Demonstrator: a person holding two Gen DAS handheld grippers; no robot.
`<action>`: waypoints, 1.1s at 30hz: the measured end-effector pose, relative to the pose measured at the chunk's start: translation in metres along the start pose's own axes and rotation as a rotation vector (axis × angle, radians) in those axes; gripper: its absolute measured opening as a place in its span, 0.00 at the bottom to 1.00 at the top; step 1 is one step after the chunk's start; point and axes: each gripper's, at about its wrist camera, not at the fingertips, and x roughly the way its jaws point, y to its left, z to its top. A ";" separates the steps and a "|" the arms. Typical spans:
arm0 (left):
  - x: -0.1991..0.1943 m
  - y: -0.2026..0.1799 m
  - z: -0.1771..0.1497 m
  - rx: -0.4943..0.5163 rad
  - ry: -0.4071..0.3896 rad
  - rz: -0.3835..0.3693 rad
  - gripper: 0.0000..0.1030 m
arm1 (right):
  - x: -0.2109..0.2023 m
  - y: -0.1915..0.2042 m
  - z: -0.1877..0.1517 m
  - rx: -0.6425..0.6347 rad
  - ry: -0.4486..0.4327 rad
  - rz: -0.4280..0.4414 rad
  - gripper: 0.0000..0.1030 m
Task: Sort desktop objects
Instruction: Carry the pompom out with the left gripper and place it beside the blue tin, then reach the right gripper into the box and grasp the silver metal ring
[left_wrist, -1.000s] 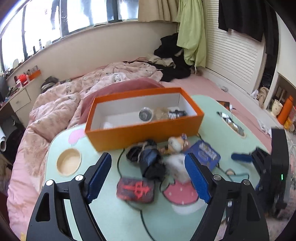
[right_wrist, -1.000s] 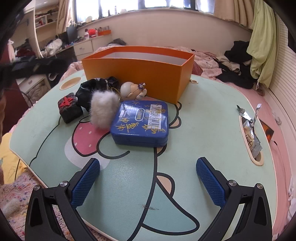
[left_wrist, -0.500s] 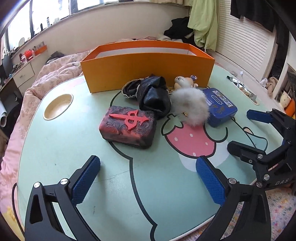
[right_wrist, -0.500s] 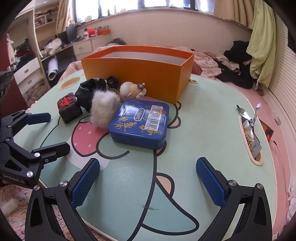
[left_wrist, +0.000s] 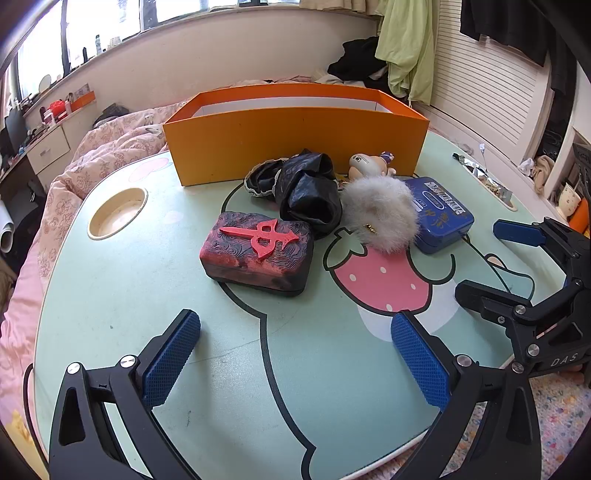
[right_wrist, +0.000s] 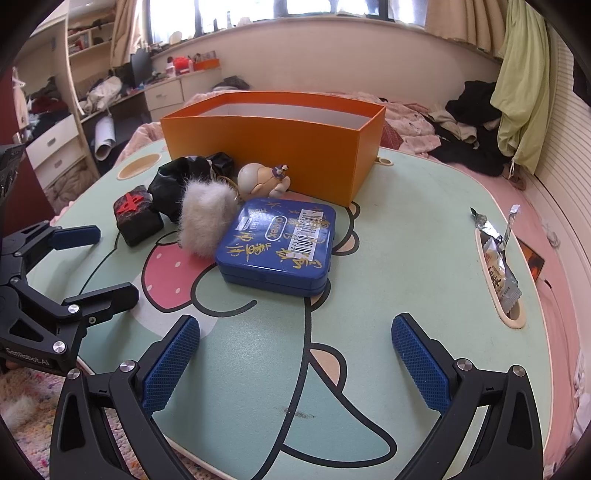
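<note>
Since a second ago the left gripper (left_wrist: 295, 354) has dropped from an overhead view of the box to a low stance at the table's near edge; the right gripper (right_wrist: 295, 354) has barely shifted. Both tools stand with fingers wide apart, holding nothing.

Five items lie on the table (left_wrist: 110, 295), clustered just in front of the orange box (left_wrist: 295, 144): the red-and-black block (left_wrist: 258, 254) nearest the left gripper, the black pouch (left_wrist: 306, 192), the grey fur pom-pom (left_wrist: 380, 214), the small figurine (right_wrist: 264, 179) against the box wall, and the blue tin (right_wrist: 280, 245) ahead of the right gripper. The box interior is hidden from both views now. Judgement: sorting is partly done at best; all five items remain to be moved.
</note>
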 end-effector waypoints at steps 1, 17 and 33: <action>0.000 0.000 0.000 0.000 0.000 0.000 1.00 | -0.002 -0.001 0.000 0.005 -0.003 0.019 1.00; -0.012 0.002 -0.003 0.000 -0.010 -0.003 1.00 | 0.007 0.012 0.179 0.042 0.059 0.133 0.67; -0.018 0.005 -0.011 0.003 -0.031 -0.017 1.00 | 0.161 0.026 0.214 0.016 0.392 -0.064 0.28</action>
